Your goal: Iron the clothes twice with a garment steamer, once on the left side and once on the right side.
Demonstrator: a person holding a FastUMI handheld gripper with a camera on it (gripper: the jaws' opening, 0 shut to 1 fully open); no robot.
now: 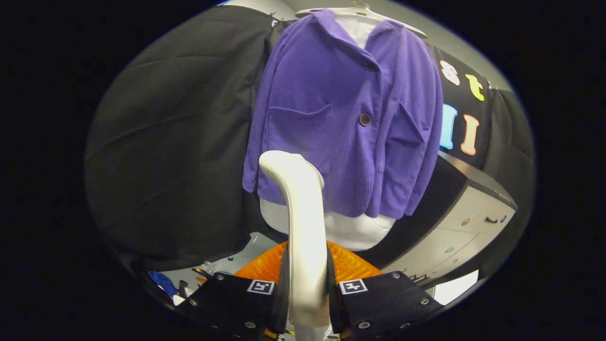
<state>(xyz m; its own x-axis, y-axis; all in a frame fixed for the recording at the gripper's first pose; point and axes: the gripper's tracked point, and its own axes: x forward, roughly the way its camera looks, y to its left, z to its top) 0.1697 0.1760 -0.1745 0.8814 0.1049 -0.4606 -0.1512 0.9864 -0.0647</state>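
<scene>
A purple button-up jacket (341, 113) hangs on a white hanger (364, 12) over a white undergarment (352, 232), beyond the fingers. My gripper (307, 289) is shut on the white handle of the garment steamer (303, 227), both fingers pressing its sides. The steamer's curved head (284, 163) rises ahead of the fingers and overlaps the jacket's lower left part, below the left chest pocket. Whether the head touches the cloth I cannot tell.
An orange ribbed object (350, 265) sits just behind the steamer handle. A grey cabinet (468, 222) stands to the right of the jacket. Small clutter, including something blue (163, 282), lies low on the left.
</scene>
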